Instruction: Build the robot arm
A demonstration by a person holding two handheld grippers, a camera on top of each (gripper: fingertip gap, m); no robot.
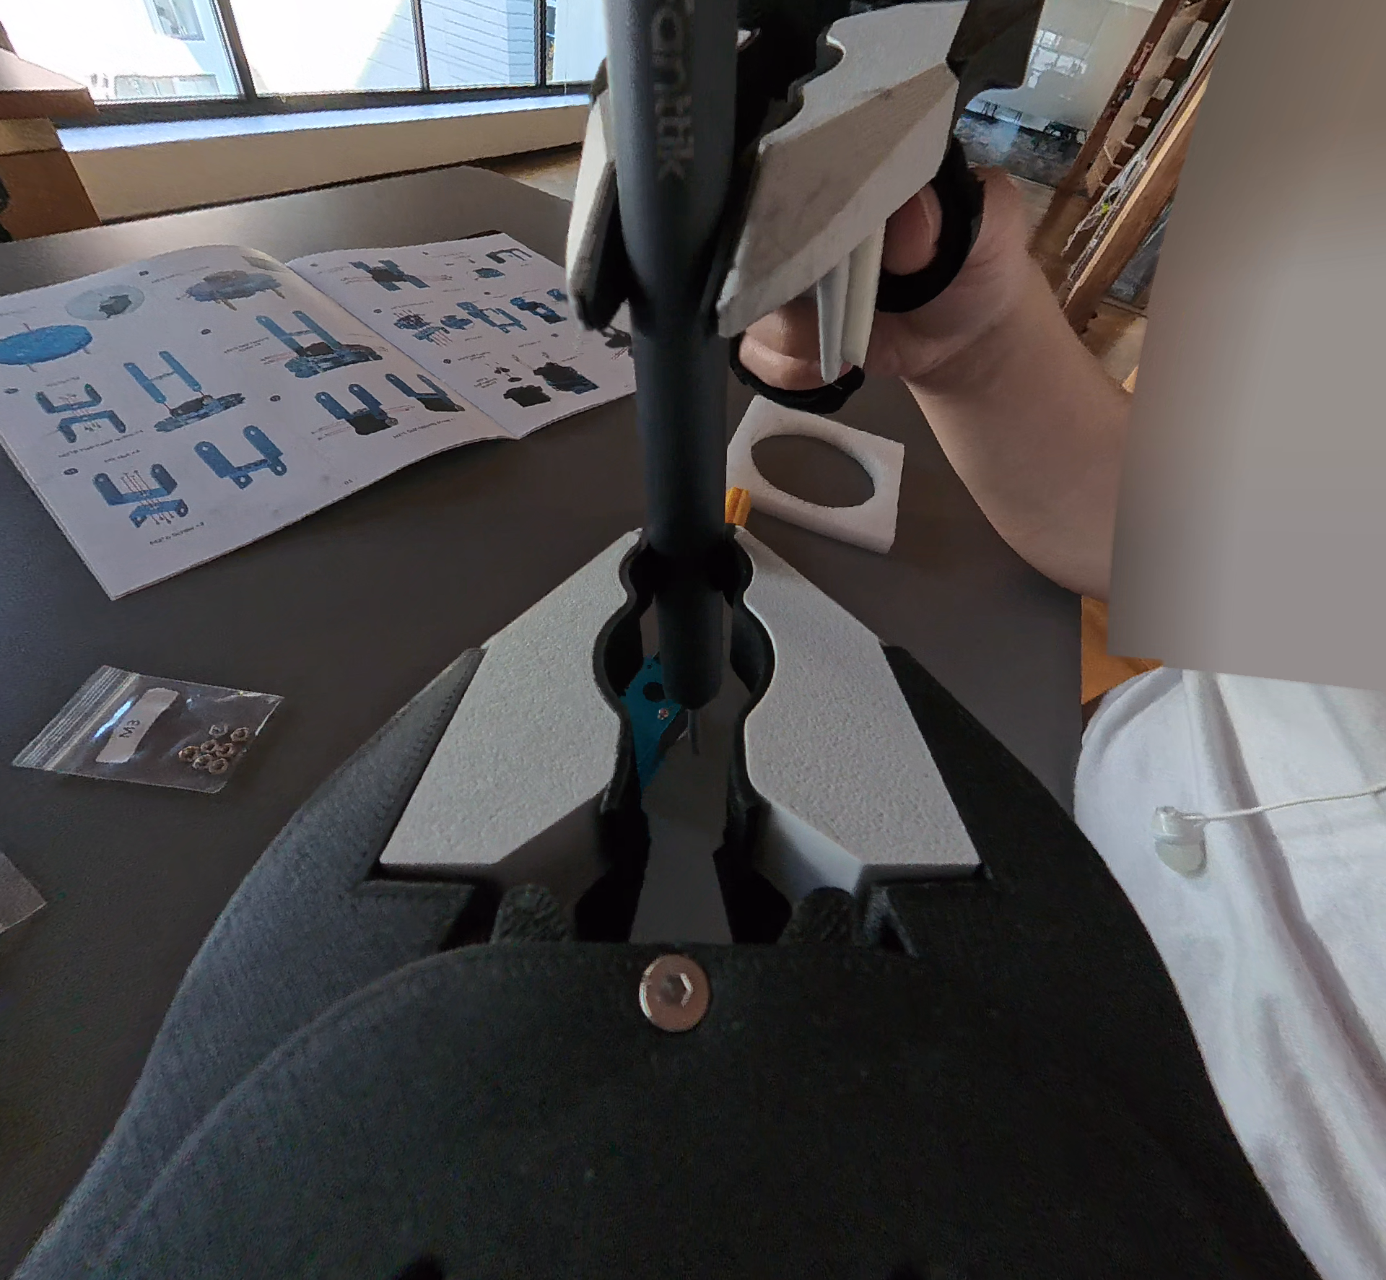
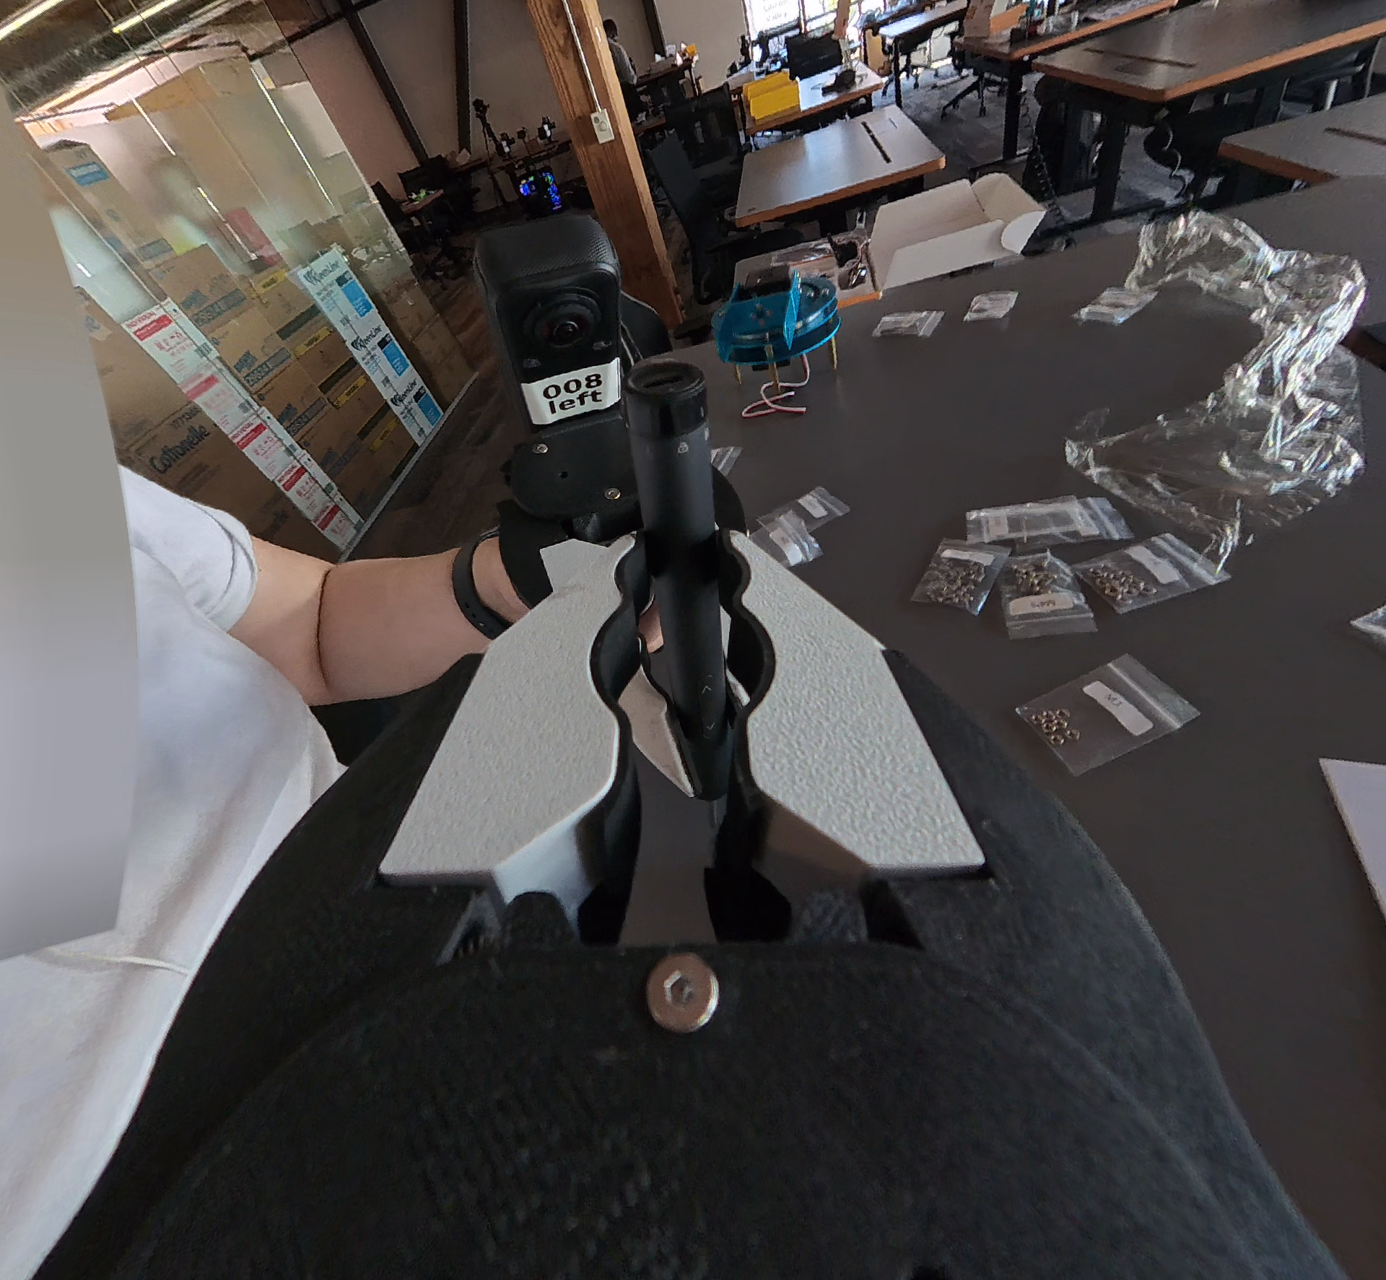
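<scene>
A dark grey pen-shaped electric screwdriver [image 1: 679,344] stands nearly upright between both grippers. In the left wrist view my left gripper [image 1: 684,561] is shut on its lower end. My right gripper [image 1: 660,284] is shut on its shaft higher up. The bit tip sits right over a small blue part [image 1: 646,700] with a screw, seen through the gap between my left fingers; contact is unclear. In the right wrist view my right gripper [image 2: 684,569] clasps the screwdriver [image 2: 675,494], and the left gripper's white finger [image 2: 656,734] shows below it.
On the dark table [image 1: 420,569] lie an open instruction booklet [image 1: 300,381], a small bag of nuts [image 1: 150,726] and a white foam piece with an oval hole [image 1: 885,486]. Farther off are a blue round assembly [image 2: 772,325], several hardware bags [image 2: 1050,576], crumpled clear plastic [image 2: 1260,374] and a white box [image 2: 945,231]. My hands' fingertips stand some 8 centimeters from each other.
</scene>
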